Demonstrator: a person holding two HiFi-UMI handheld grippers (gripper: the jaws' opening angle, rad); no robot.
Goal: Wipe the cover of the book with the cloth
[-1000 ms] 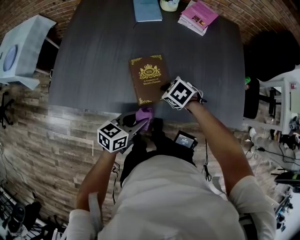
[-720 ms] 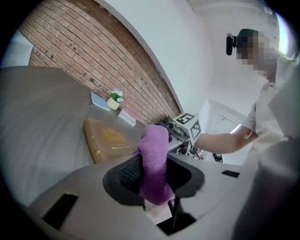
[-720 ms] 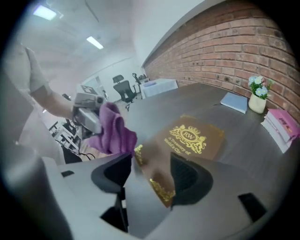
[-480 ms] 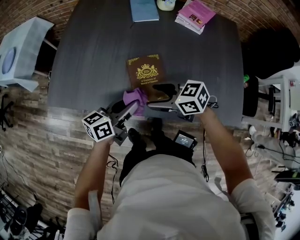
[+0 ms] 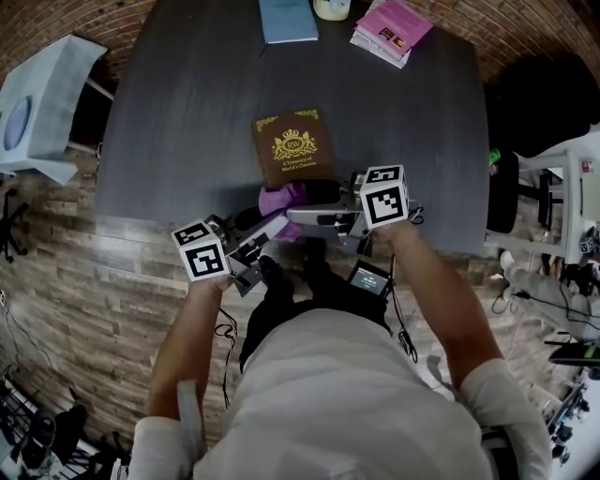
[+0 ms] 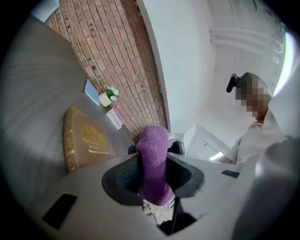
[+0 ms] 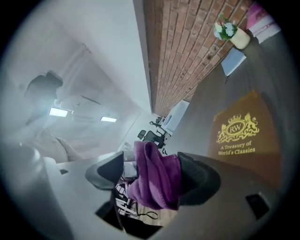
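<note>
Dark grey wood-grain tabletop: wide bare surface left, right and beyond book. Far edge carries pale blue volume and pink booklets.
Brown hardcover book with gold crest: flat, centred, near edge close to tabletop front edge.
Left tool: clamped on purple cloth, just beside book's near edge.
Right tool: jaws opening, same cloth between them, against one pad only.

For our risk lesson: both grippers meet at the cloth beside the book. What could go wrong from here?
1. The right gripper is opening its jaws around the cloth without pinching it; only the left gripper holds it. A left release now could drop it off the table.
2. The book lies unheld; a wipe might slide it.
</note>
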